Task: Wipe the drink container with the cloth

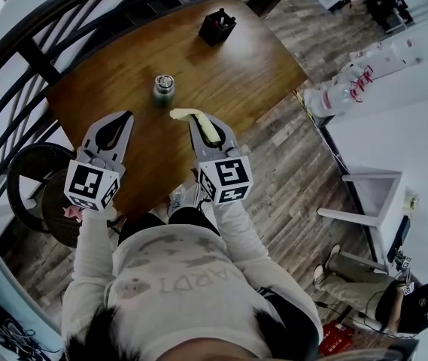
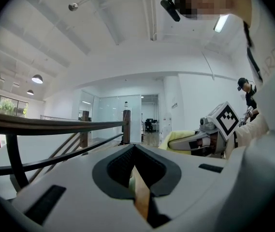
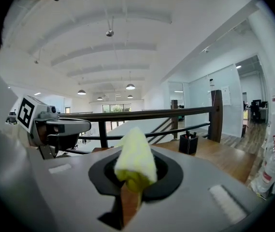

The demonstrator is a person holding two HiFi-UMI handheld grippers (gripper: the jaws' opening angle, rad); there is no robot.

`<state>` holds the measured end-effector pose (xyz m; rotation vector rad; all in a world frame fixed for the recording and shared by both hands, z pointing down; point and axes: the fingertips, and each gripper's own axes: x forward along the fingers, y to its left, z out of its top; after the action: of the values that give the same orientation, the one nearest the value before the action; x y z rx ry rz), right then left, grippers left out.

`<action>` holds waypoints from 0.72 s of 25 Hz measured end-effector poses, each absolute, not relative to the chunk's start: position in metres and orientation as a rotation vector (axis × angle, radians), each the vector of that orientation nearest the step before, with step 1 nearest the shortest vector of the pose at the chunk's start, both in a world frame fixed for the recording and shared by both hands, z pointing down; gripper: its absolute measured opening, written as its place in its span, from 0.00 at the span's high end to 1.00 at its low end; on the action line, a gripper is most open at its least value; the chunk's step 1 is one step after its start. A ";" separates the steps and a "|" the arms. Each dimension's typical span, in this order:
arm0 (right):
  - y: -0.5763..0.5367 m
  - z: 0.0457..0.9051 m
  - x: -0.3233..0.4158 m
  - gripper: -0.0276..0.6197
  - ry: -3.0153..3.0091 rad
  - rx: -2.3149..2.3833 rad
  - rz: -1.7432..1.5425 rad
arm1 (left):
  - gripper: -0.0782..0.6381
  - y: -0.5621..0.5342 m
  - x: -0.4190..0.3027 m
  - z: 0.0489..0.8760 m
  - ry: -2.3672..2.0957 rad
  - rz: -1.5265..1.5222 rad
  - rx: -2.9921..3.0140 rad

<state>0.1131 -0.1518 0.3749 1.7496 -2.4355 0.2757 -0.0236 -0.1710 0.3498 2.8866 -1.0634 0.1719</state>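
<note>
Left tongs [image 1: 125, 117]: jaws together with nothing between them, held over the near part of the table [image 1: 244, 74], at about 7 o'clock from the container.
Drink container [image 1: 164, 87]: a small lidded glass jar standing upright on the table, apart from both tongs and near the cloth's tip.
Cloth [image 3: 135, 158]: yellow and folded, sticking out past the jaw tips; the jar lies at about 11 o'clock from it and they are not touching.
Right tongs [image 1: 204, 132]: clamped on the cloth, at about 5 o'clock from the jar.
Done so far: the cloth is in the grip and aimed towards the jar.
Left to do: by my reading, all of the wiping. The cloth has yet to reach the glass, and the empty left tongs would probably need to steady the jar.
Count: two tongs, one drink container, one cloth, one table, and one black holder [image 1: 217, 27] at about 1 o'clock from the jar.
</note>
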 end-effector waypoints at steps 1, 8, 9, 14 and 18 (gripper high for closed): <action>-0.150 0.370 0.112 0.89 -2.444 1.760 0.263 | 0.89 -0.169 -0.026 0.347 -1.066 0.157 2.890; -0.133 0.340 0.109 0.89 -2.476 1.834 0.206 | 0.89 -0.155 -0.036 0.326 -1.068 0.096 2.918; -0.131 0.336 0.109 0.89 -2.478 1.843 0.200 | 0.89 -0.153 -0.038 0.322 -1.065 0.088 2.925; -0.121 0.322 0.105 0.89 -2.482 1.885 0.163 | 0.89 -0.145 -0.047 0.312 -1.066 0.051 2.933; -0.112 0.312 0.106 0.89 -2.490 1.920 0.134 | 0.89 -0.139 -0.050 0.305 -1.057 0.024 2.940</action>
<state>0.1056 -0.1124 0.3122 1.9196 -2.4901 0.1338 -0.0500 -0.1386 0.3049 2.9404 -1.0572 0.0242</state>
